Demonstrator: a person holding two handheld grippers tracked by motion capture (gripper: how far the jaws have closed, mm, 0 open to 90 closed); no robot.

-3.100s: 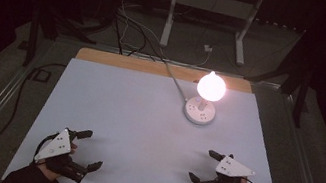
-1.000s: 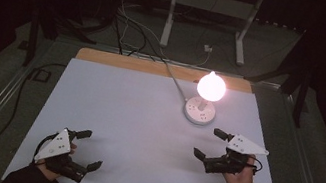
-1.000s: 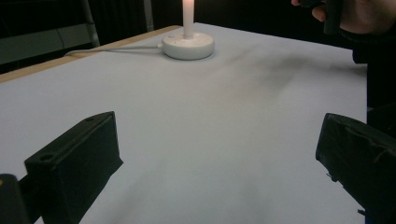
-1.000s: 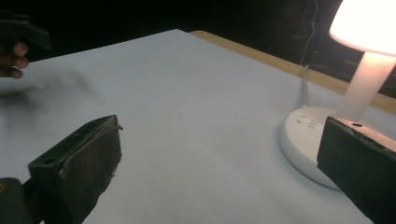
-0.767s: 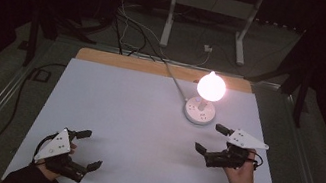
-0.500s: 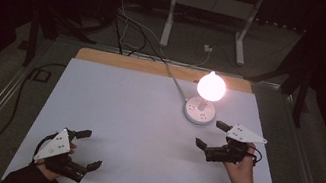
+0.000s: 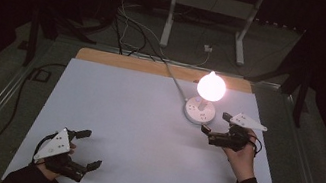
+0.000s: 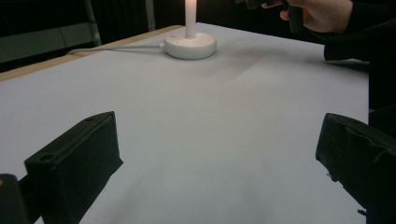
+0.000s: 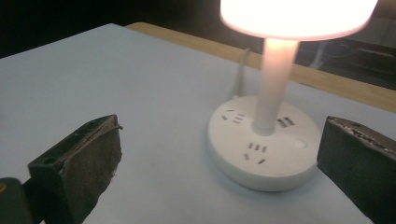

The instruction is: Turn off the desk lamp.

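A lit white lamp (image 7: 211, 86) stands on a round white socket base (image 7: 199, 112) at the table's back right, its cable (image 7: 174, 75) running off the far edge. In the right gripper view the base (image 9: 261, 144) with its socket slots lies just ahead between the two black jaws, and the glowing shade (image 9: 299, 16) is overhead. My right gripper (image 7: 216, 124) is open, hovering just right of the base. My left gripper (image 7: 89, 149) rests open near the front left corner, far from the lamp (image 8: 190, 39).
The white table top (image 7: 125, 120) has a wooden strip (image 7: 120, 61) along its far edge. Behind the table, cables (image 7: 123, 18) and a white metal stand (image 7: 211, 8) sit on the dark floor.
My right gripper has moved forward and left from the front right of the table up to the lamp base. The left gripper has stayed in place.
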